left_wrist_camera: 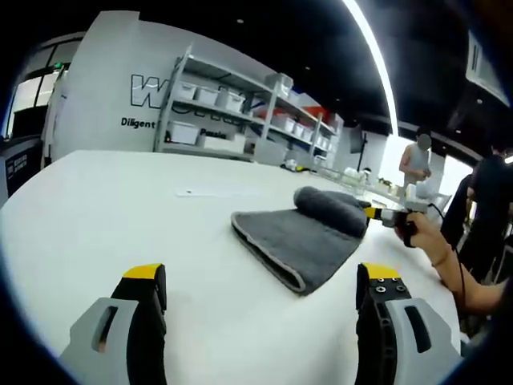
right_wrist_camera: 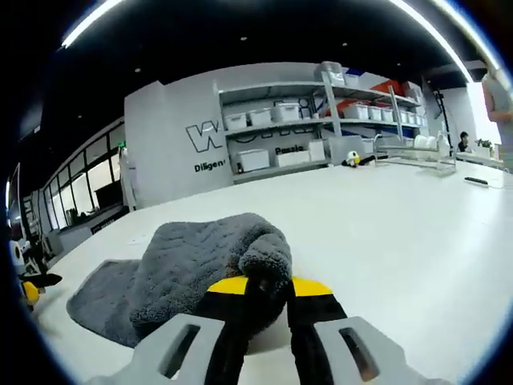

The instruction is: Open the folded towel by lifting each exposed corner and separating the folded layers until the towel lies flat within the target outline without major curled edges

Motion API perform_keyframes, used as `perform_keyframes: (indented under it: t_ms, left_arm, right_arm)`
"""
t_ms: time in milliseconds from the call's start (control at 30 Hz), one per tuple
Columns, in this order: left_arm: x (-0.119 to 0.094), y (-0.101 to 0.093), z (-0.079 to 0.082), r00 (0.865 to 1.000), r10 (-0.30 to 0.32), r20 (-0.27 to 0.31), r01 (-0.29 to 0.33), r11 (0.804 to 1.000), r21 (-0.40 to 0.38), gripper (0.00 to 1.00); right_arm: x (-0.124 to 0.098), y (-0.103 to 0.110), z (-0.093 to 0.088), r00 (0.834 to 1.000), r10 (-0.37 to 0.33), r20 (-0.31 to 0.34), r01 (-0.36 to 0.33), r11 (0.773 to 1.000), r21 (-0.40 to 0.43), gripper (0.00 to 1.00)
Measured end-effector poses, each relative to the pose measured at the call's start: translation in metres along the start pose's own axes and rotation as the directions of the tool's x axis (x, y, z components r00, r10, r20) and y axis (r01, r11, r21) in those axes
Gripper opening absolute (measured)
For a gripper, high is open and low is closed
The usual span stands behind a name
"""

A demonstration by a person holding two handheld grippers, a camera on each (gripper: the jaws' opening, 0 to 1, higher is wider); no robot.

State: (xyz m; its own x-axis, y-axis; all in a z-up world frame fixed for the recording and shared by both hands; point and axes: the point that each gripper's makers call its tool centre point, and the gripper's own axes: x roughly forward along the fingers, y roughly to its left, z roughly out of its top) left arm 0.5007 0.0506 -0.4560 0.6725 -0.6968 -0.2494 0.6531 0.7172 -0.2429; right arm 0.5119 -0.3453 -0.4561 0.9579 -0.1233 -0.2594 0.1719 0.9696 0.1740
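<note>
A grey towel (left_wrist_camera: 298, 241) lies folded on the white table (left_wrist_camera: 96, 216), its far part lifted into a hump. My left gripper (left_wrist_camera: 260, 282) hovers open over the table, short of the towel's near edge, with nothing between its jaws. A person's hand holds my right gripper (left_wrist_camera: 391, 215) at the towel's far right side. In the right gripper view, that right gripper (right_wrist_camera: 268, 287) is shut on a bunched fold of the towel (right_wrist_camera: 188, 265), raised off the table (right_wrist_camera: 401, 233). The rest of the towel trails down to the left.
Shelving with white bins (left_wrist_camera: 216, 120) stands behind the table, also seen as shelving (right_wrist_camera: 321, 120). A small paper slip (left_wrist_camera: 192, 192) lies on the table beyond the towel. People (left_wrist_camera: 417, 160) stand at the far right. Small items (right_wrist_camera: 449, 152) sit at the table's far end.
</note>
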Motion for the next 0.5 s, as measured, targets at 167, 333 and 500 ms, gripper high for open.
perform_keyframes:
  t_ms: [167,333,500]
  left_arm:
    - [0.0,-0.005,0.002,1.0,-0.007,0.004,0.007,1.0,0.015,0.97]
    - [0.002,-0.008,0.001,1.0,0.008,-0.023,-0.006,0.997,0.073,0.97]
    - [0.002,-0.01,0.008,1.0,-0.004,-0.003,0.004,0.997,0.074,0.97]
  right_arm:
    - [0.001,-0.002,-0.006,1.0,-0.026,-0.017,0.025,0.998,-0.053,0.14]
    - [0.003,-0.006,-0.012,0.998,-0.046,-0.037,0.042,0.995,-0.089,0.15]
    - [-0.006,-0.005,-0.016,0.995,-0.085,-0.047,0.076,0.985,-0.153,0.2]
